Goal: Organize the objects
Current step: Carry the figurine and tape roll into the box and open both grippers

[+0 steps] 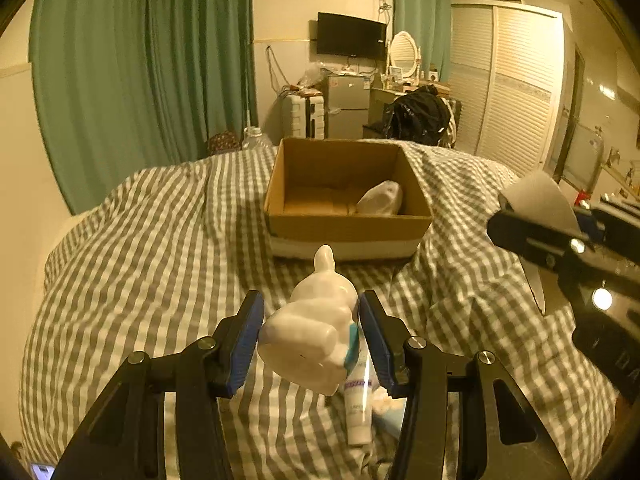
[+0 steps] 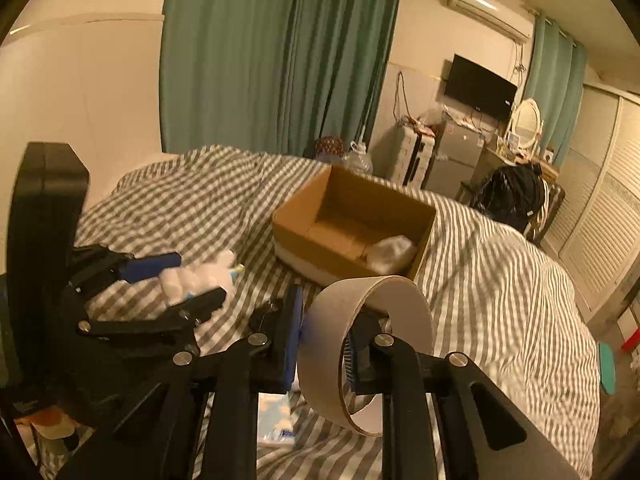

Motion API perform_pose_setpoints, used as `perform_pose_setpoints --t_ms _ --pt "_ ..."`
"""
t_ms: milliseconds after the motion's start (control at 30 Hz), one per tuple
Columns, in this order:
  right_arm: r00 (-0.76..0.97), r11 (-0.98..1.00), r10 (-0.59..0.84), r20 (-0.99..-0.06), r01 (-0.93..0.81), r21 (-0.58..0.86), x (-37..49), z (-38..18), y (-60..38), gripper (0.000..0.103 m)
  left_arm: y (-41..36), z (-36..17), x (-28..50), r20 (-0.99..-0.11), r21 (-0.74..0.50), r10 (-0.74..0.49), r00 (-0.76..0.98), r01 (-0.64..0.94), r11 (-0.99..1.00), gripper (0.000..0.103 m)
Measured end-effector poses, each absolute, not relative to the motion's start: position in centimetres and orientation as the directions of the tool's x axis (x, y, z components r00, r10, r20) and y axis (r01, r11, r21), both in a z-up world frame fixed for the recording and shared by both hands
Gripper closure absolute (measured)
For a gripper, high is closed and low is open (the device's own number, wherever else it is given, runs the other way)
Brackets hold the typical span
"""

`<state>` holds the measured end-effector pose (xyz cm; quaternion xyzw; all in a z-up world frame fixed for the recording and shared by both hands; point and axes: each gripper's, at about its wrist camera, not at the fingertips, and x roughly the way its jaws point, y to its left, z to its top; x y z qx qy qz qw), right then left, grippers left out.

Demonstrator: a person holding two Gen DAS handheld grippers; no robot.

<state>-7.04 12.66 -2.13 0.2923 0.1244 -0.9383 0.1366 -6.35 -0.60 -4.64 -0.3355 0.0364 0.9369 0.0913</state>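
Note:
My left gripper (image 1: 312, 332) is shut on a white ceramic rabbit figurine (image 1: 316, 324) with a teal band, held above the checked bedcover; it also shows in the right wrist view (image 2: 196, 280). My right gripper (image 2: 324, 344) is shut on a wide grey cardboard ring (image 2: 368, 344), like a tape roll core; the ring shows in the left wrist view (image 1: 540, 196) at the right edge. An open cardboard box (image 1: 344, 196) sits ahead on the bed (image 1: 160, 240) and holds a white wrapped item (image 1: 382, 198). A white tube (image 1: 358, 404) lies below the rabbit.
A small blue-and-white packet (image 2: 276, 420) lies on the bedcover under my right gripper. Dark keys or a similar small item (image 2: 266, 316) lie near it. Beyond the bed stand green curtains (image 1: 140, 60), a suitcase, a small fridge and a chair with a black bag (image 1: 420, 116).

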Motion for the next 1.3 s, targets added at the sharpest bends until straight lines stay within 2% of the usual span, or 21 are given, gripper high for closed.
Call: perform_pose_setpoints --t_ms 333,600,767,967,1200,1300 --pt "-0.794 -0.914 -0.268 -0.546 0.389 -0.116 -13.3 3.3 14.1 0.085 1.1 -1.3 -13.1 -0.605 0.027 0.163 -0.780 -0.224 -0.974 0.052" --pt "-0.786 -0.912 -0.305 -0.537 0.404 -0.072 -20.7 4.5 14.2 0.085 1.8 -0.8 -21.2 -0.594 0.049 0.142 -0.792 -0.212 -0.976 0.052" --pt "-0.770 -0.917 -0.315 -0.555 0.398 -0.032 -26.6 2.9 14.1 0.085 2.4 -2.2 -27.0 -0.616 0.055 0.132 -0.777 -0.210 -0.976 0.052" --pt "-0.739 -0.935 -0.303 -0.602 0.352 0.038 -33.6 -0.8 14.4 0.085 2.6 -5.6 -33.1 -0.661 0.006 0.145 -0.736 -0.198 -0.980 0.052" --pt "-0.653 -0.931 -0.328 -0.683 0.346 0.116 -37.8 -6.3 15.3 0.085 2.6 -10.4 -35.2 -0.730 -0.036 0.180 -0.659 -0.225 -0.974 0.052" --pt "-0.596 -0.927 -0.357 -0.719 0.319 0.196 -38.6 -8.3 16.2 0.085 2.5 -11.4 -35.2 -0.749 -0.061 0.190 -0.635 -0.220 -0.974 0.052"
